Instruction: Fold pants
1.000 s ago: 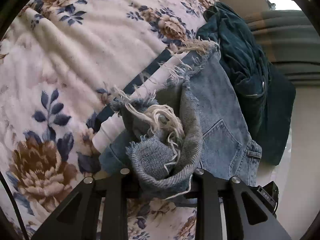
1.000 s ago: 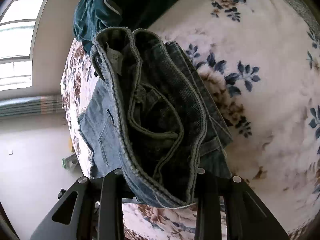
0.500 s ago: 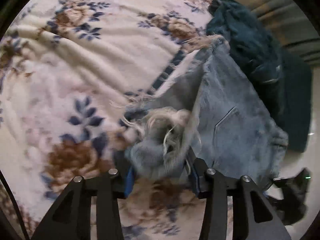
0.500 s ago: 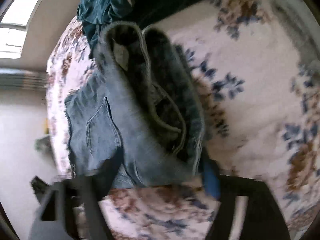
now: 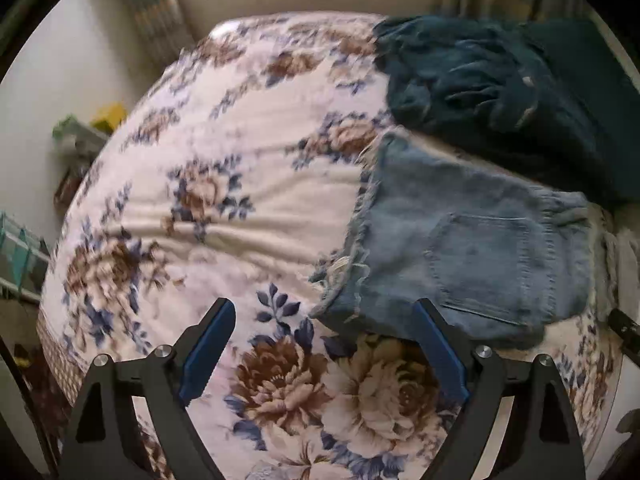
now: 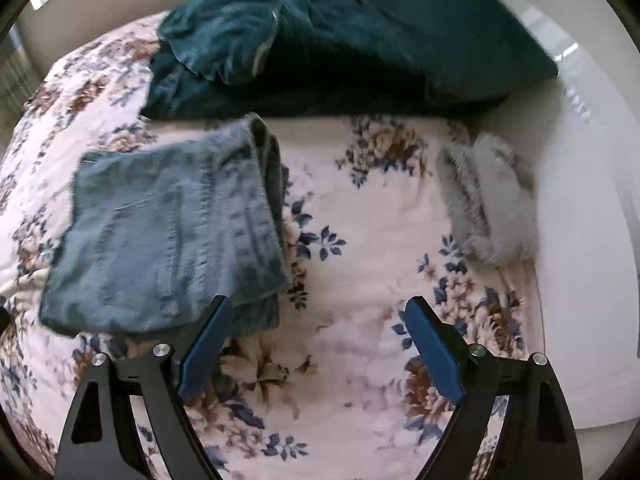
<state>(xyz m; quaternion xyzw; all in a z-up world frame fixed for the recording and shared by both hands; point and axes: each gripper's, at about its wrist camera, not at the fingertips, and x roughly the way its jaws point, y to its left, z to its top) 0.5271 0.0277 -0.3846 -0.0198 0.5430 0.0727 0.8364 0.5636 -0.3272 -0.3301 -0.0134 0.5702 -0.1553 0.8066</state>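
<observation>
Both jaws are wide open and hold nothing: my left gripper (image 5: pixel 324 344) and my right gripper (image 6: pixel 320 344) hang over the flowery bed (image 6: pixel 360 240). Folded blue jeans (image 6: pixel 160 236) lie flat on that bed, just beside a dark green pile (image 6: pixel 320 40). A gray fluffy thing (image 6: pixel 492 208) sits well apart from the jeans.

Faded blue pants (image 5: pixel 472 252) (dark teal garment (image 6: pixel 320 36) nearby) on cream floral blanket (image 5: pixel 240 200).
</observation>
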